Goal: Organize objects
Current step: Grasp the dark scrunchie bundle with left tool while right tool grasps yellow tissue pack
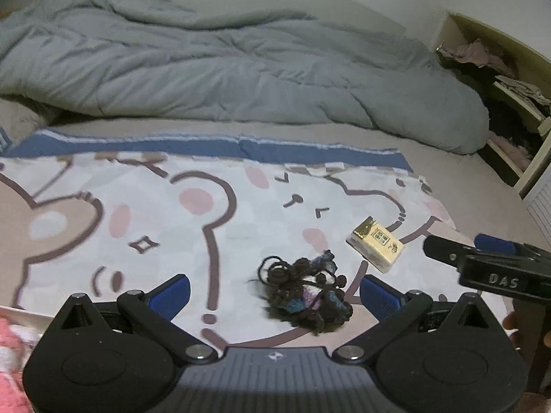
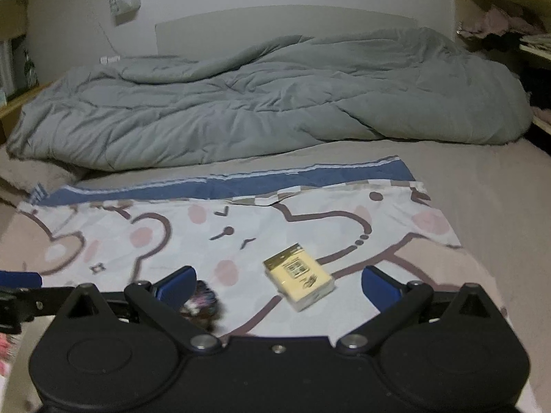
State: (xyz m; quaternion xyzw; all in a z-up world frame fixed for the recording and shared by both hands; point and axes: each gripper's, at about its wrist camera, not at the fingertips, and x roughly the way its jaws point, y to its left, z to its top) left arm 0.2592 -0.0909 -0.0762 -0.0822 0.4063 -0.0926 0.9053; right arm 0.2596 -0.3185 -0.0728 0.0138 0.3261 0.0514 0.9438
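Observation:
A dark tangle of hair ties and beads (image 1: 306,292) lies on a bear-print cloth (image 1: 155,213) spread on the bed. A small cream-yellow box (image 1: 375,242) lies just right of it. My left gripper (image 1: 275,292) is open, its blue pads either side of the tangle, just above the cloth. My right gripper (image 2: 277,285) is open and empty, with the box (image 2: 299,277) between its fingers and the tangle (image 2: 203,301) by its left pad. The right gripper also shows in the left wrist view (image 1: 482,261).
A rumpled grey duvet (image 1: 224,65) covers the far half of the bed. Shelves with clothes (image 1: 499,79) stand at the right. Something pink (image 1: 10,354) sits at the lower left edge. A beige sheet (image 2: 482,189) surrounds the cloth.

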